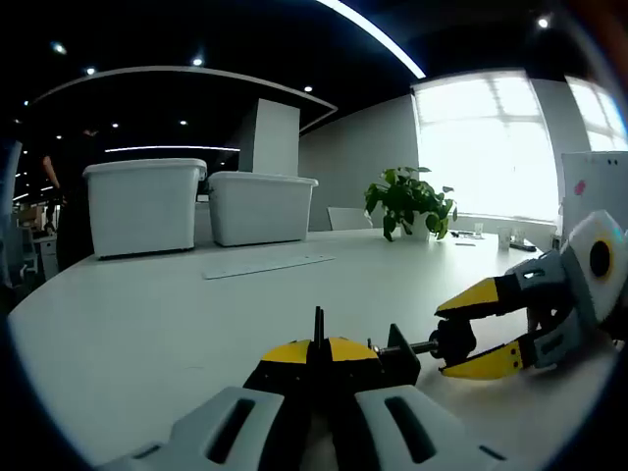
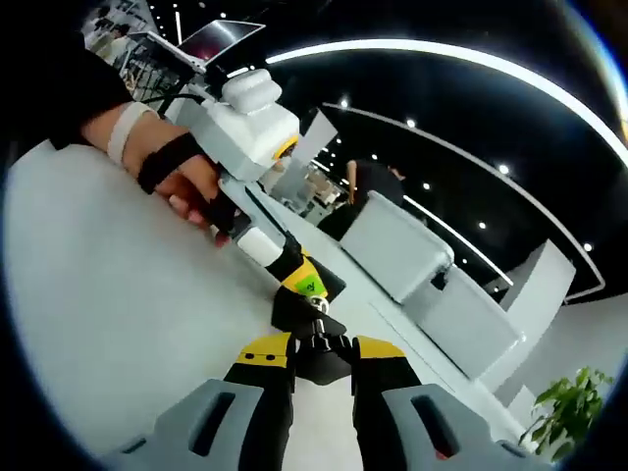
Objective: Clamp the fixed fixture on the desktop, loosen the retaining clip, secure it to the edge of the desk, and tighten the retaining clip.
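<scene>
on the white desktop, left gripper jaws closed on the black metal clamp fixture; right gripper jaws pinch its black knob.

I see a white desk, two white bins behind it, a green plant. The clamp is black. My left gripper has yellow tips on black fingers and grey bases; the right gripper is yellow-jawed with a grey-white body. In the right gripper view, a black strap crosses the hand.
</scene>
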`<state>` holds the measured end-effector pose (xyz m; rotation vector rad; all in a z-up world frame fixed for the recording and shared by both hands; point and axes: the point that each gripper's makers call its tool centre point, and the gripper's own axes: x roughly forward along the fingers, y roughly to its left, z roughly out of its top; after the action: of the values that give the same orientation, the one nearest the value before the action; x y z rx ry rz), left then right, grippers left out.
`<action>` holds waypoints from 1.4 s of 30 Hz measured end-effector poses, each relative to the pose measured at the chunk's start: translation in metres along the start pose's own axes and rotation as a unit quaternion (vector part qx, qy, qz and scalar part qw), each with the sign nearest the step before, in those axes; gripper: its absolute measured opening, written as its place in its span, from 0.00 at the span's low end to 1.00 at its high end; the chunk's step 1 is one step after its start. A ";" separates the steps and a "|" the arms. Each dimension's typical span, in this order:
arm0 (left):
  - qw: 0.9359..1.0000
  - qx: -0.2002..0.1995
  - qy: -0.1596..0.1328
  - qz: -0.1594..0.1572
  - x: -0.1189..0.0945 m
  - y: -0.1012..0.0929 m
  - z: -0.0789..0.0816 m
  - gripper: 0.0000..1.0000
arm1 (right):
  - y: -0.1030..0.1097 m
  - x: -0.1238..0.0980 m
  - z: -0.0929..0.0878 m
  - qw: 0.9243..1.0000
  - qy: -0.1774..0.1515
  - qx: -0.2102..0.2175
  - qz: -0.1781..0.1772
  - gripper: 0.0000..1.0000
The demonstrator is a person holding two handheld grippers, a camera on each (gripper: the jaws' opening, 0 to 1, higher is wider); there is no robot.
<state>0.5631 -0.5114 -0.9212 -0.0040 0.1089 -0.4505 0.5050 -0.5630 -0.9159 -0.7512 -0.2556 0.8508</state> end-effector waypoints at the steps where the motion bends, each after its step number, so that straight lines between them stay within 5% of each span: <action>1: 1.000 0.000 0.000 0.000 0.000 0.000 0.000 0.04 | -0.001 -0.001 0.001 1.000 0.000 0.000 0.000 0.22; 4: 1.000 0.000 0.000 0.000 0.000 0.000 0.000 0.04 | -0.002 -0.003 0.003 1.000 0.001 0.007 0.001 0.22; 6: 1.000 0.001 0.000 0.000 0.000 0.000 0.000 0.04 | -0.003 -0.006 0.007 0.993 -0.003 0.118 0.006 0.25; 9: 1.000 0.000 0.000 0.000 0.000 0.000 0.000 0.04 | -0.022 -0.007 0.005 0.946 -0.005 0.325 0.007 0.40; 12: 1.000 0.000 0.000 0.000 0.001 0.001 0.000 0.04 | -0.030 -0.007 -0.005 0.885 0.008 0.466 0.000 0.49; 14: 1.000 0.000 0.000 0.001 0.001 0.001 0.000 0.04 | -0.025 -0.006 -0.009 0.863 0.019 0.505 0.016 0.48; 17: 1.000 0.000 0.000 0.000 0.001 0.001 0.000 0.04 | -0.023 0.002 -0.024 0.847 0.045 0.529 0.020 0.44; 19: 1.000 0.000 0.000 -0.001 0.000 0.001 0.000 0.04 | -0.018 0.004 -0.031 0.818 0.060 0.572 0.021 0.39; 20: 1.000 0.001 0.000 -0.001 0.000 0.001 0.000 0.04 | -0.015 0.005 -0.033 0.791 0.068 0.608 0.025 0.35; 21: 1.000 0.001 0.000 0.000 0.000 0.001 0.000 0.04 | -0.017 0.008 -0.037 0.774 0.070 0.628 0.028 0.31; 22: 1.000 0.001 0.000 0.000 0.001 0.001 0.000 0.04 | -0.014 0.009 -0.039 0.765 0.077 0.638 0.036 0.26; 25: 1.000 0.001 0.000 0.000 0.001 0.001 0.000 0.04 | -0.019 0.013 -0.044 0.770 0.074 0.632 0.038 0.26; 30: 1.000 0.002 -0.001 -0.001 0.000 0.001 0.000 0.04 | -0.014 0.014 -0.043 0.791 0.080 0.606 0.040 0.26; 33: 1.000 0.000 0.000 0.000 0.000 0.001 0.000 0.04 | -0.015 0.014 -0.043 0.811 0.075 0.580 0.040 0.25; 34: 1.000 -0.001 0.000 0.000 0.000 0.001 0.000 0.04 | -0.015 0.014 -0.043 0.823 0.073 0.562 0.041 0.25; 35: 1.000 -0.001 0.000 0.000 0.000 0.001 0.000 0.04 | -0.015 0.014 -0.039 0.861 0.068 0.502 0.046 0.25; 36: 1.000 -0.001 0.000 0.000 0.000 0.001 0.000 0.04 | -0.016 0.015 -0.038 0.887 0.064 0.456 0.046 0.25; 39: 1.000 0.001 0.000 0.002 0.000 0.001 0.000 0.04 | -0.015 0.015 -0.033 0.934 0.055 0.350 0.036 0.24; 42: 1.000 0.000 0.001 0.002 0.000 0.001 0.000 0.04 | -0.013 0.015 -0.027 0.973 0.046 0.225 0.029 0.25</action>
<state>0.5637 -0.5106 -0.9216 -0.0029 0.1099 -0.4458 0.5357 -0.5708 -0.9275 -0.3730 0.0441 0.8854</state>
